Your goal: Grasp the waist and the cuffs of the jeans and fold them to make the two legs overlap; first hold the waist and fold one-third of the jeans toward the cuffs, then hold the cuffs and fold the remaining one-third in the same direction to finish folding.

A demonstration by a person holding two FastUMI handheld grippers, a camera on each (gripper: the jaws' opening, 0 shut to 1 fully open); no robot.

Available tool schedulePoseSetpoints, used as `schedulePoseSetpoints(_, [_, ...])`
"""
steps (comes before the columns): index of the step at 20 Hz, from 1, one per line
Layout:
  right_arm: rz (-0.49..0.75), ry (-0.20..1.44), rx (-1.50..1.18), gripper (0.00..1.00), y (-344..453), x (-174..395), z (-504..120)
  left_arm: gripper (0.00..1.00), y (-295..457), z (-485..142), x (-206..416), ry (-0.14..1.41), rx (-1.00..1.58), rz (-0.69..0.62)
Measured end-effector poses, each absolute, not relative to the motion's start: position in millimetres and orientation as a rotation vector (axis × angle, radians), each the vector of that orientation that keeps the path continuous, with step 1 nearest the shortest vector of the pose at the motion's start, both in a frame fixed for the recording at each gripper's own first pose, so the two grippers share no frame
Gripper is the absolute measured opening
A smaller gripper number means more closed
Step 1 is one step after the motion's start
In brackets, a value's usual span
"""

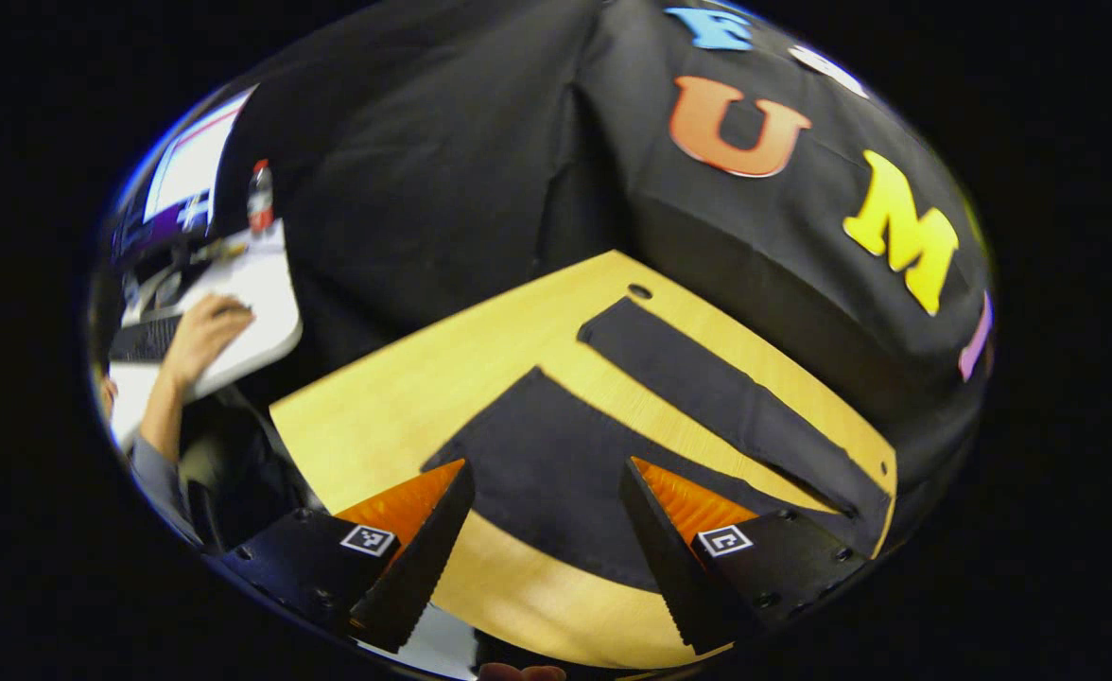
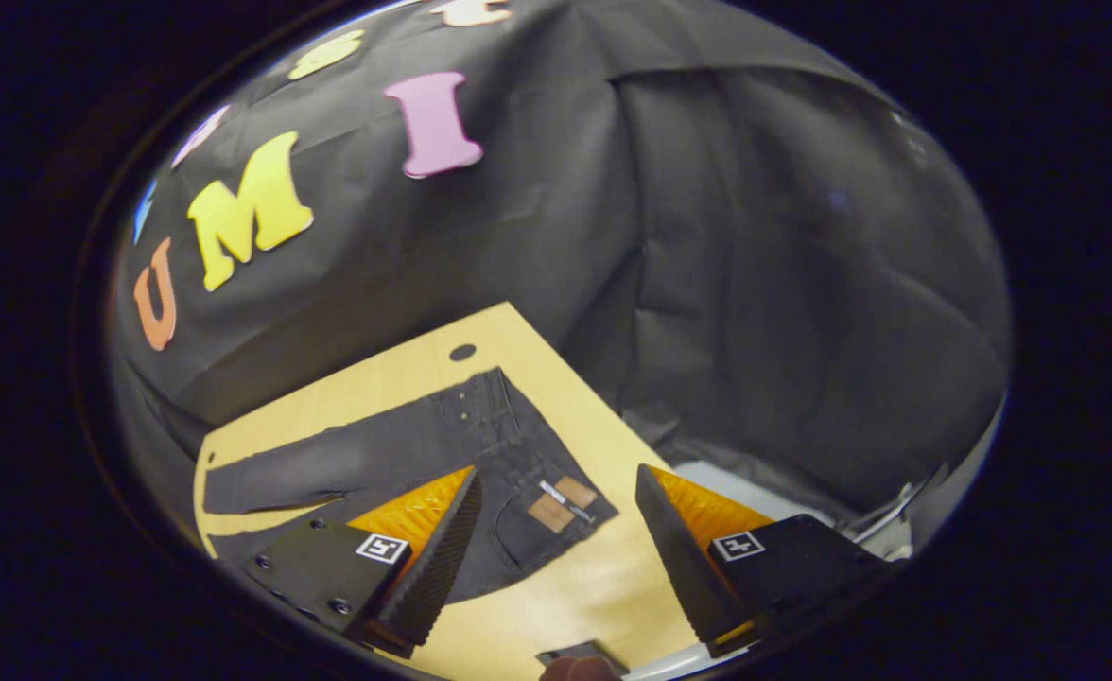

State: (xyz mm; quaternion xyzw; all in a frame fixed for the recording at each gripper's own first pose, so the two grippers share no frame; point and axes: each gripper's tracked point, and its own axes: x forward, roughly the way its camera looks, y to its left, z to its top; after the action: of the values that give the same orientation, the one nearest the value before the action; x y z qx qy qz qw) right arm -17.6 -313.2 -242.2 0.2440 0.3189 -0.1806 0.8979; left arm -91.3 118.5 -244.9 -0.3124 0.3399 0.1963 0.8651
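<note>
Dark jeans lie flat on the wooden table with their two legs spread apart in a V. In the left gripper view the near leg's cuff end lies just beyond my left gripper, which is open and hovers above it; the far leg runs off to the right. In the right gripper view the waist with its tan patch lies ahead of my right gripper, which is open with nothing between its fingers.
The booth's black cloth wall rises close behind the table's far edge. A small round hole marks the table's far corner. At the left of the left gripper view a person's hand rests at a white desk with a bottle and a screen.
</note>
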Motion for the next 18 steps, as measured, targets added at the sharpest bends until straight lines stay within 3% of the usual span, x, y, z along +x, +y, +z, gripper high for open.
schedulePoseSetpoints(3, [-0.355,0.752,0.717,0.98,-300.6,-29.2,-274.4,1.0,104.7,-271.8,-98.6,0.768,-0.964,0.471])
schedulePoseSetpoints(7, [-0.318,0.848,0.882,0.98,-275.8,-28.5,-303.3,0.99,100.4,-273.6,-76.8,0.711,-1.301,0.568])
schedulePoseSetpoints(11, [-0.339,0.888,1.009,0.98,-272.2,-15.3,-319.4,0.99,123.6,-294.3,-69.4,0.739,-1.347,0.637])
schedulePoseSetpoints(18, [-0.404,0.896,1.131,0.98,-281.4,17.5,-337.9,0.99,124.6,-288.7,-36.2,0.732,-1.348,0.584])
